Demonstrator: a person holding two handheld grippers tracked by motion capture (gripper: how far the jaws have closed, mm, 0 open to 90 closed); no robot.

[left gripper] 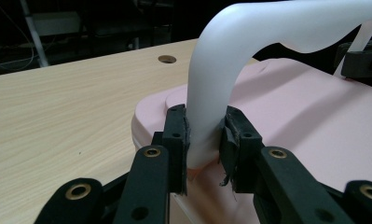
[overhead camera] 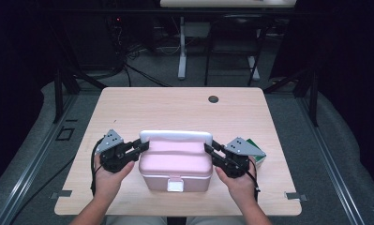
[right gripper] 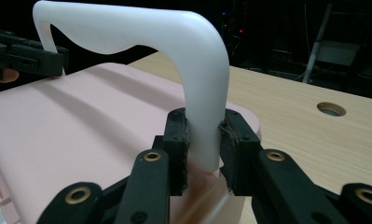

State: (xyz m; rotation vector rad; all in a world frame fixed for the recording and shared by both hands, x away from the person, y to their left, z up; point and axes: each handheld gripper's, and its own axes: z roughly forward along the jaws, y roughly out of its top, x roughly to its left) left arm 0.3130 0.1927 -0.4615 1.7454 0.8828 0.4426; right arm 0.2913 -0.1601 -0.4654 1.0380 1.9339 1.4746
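A pink lidded box with a white front latch sits near the table's front edge. Its white carry handle stands upright over the lid. My left gripper is shut on the handle's left leg, just above the pink lid. My right gripper is shut on the handle's right leg, above the lid. In each gripper view the other gripper appears at the far end of the handle.
The wooden table has a round cable hole at the back. A dark green object lies just right of my right gripper. Beyond the table stand desk legs and dark equipment on the floor.
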